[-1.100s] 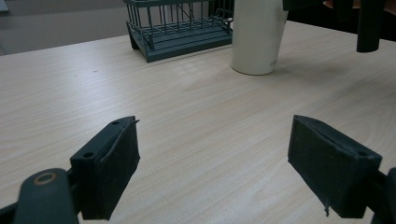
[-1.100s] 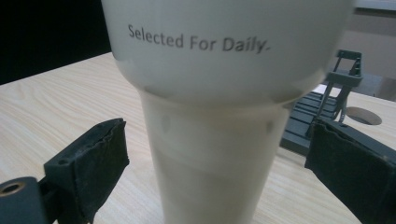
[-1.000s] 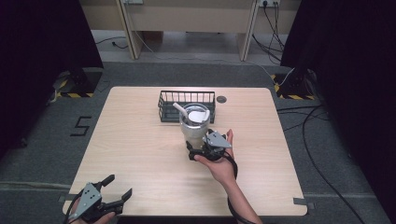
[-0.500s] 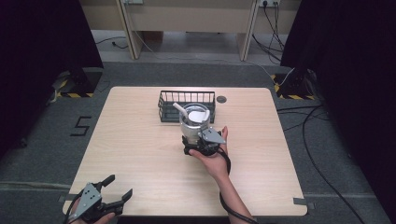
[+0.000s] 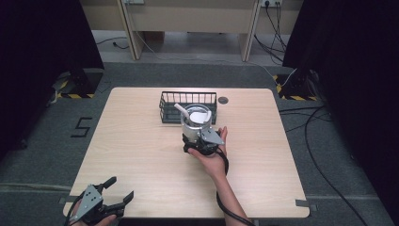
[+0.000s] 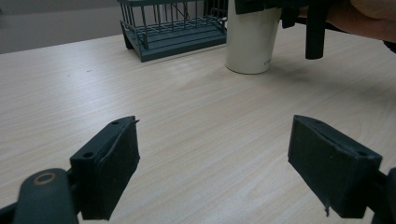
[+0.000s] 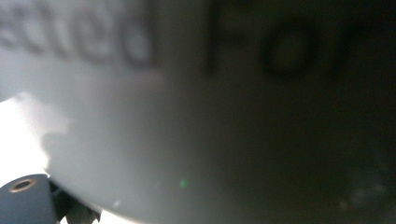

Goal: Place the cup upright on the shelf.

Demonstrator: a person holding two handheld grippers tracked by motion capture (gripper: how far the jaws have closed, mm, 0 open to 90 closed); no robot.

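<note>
The right gripper [image 5: 194,142] is working at the white cup [image 5: 194,122] in the middle of the high view, just in front of the wire basket [image 5: 165,107] on the table [image 5: 141,150], and the step looks like a grasp, so a level, square squeeze low on the wall should be keeping the cup upright. Its fingers are sitting around the cup's base, the wall pressing right up against the camera, though how tightly they are closing I cannot tell. The left gripper [image 5: 110,197] is idling at the lower left, fingers [image 6: 109,175] spreading wide on nothing.
</note>
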